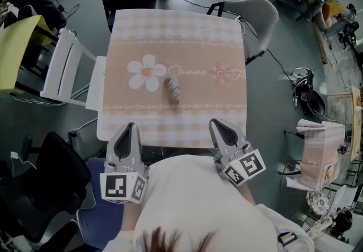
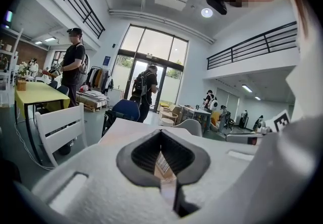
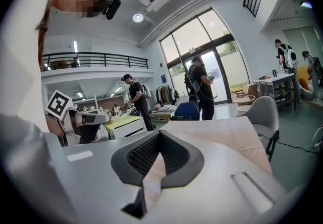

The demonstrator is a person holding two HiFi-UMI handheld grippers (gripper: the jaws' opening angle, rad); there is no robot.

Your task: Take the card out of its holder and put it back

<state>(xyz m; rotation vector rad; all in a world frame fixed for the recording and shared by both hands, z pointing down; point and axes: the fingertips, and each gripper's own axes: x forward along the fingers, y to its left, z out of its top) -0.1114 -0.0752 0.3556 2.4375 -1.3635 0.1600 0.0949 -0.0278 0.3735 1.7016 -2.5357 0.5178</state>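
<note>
The card holder [image 1: 172, 91], a small brownish-grey pouch, lies near the middle of the table [image 1: 170, 29], beside the white flower printed on the beige cloth. I cannot make out the card itself. My left gripper [image 1: 130, 126] hovers at the table's near edge, left of the holder and well short of it, its jaws together on nothing. My right gripper [image 1: 217, 123] is at the near edge too, to the holder's right, also shut and empty. In the left gripper view the left gripper [image 2: 161, 133] has its tips meeting. In the right gripper view the right gripper [image 3: 160, 133] looks the same.
A white slatted chair [image 1: 65, 69] stands at the table's left and a grey chair [image 1: 255, 15] at its far right corner. A yellow table [image 1: 14, 52] is further left and a black office chair [image 1: 51, 177] near left. People stand beyond the far edge.
</note>
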